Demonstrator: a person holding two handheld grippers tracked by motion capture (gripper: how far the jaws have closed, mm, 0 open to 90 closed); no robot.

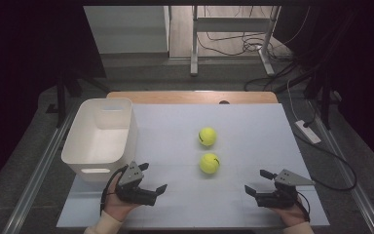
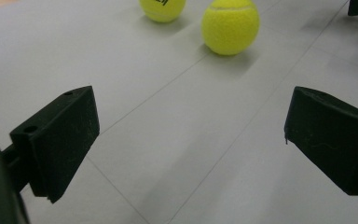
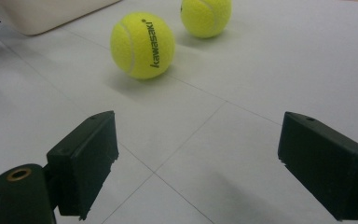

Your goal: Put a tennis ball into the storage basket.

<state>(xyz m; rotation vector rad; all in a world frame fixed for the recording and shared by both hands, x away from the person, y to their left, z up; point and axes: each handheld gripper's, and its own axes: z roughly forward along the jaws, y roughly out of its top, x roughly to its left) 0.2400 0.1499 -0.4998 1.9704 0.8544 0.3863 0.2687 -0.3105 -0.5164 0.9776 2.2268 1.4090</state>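
Observation:
Two yellow tennis balls lie on the pale mat, the far ball [image 1: 207, 136] behind the near ball [image 1: 209, 163]. My left gripper [image 1: 152, 177] rests low at the front left, open and holding nothing, to the left of the near ball. My right gripper [image 1: 258, 182] sits at the front right, also open and holding nothing. In the left gripper view the open jaws [image 2: 191, 135] face the near ball [image 2: 230, 26] and far ball [image 2: 162, 9] ahead. In the right gripper view the open jaws [image 3: 196, 158] face the near ball [image 3: 142, 45], printed "kawasaki", with the far ball [image 3: 206, 16] beyond it.
A white plastic bin [image 1: 131, 131] stands at the mat's left side, just behind my left gripper; its corner shows in the right gripper view [image 3: 42, 14]. The wooden table edge [image 1: 190, 96] runs along the back. Cables and a desk frame lie on the floor beyond.

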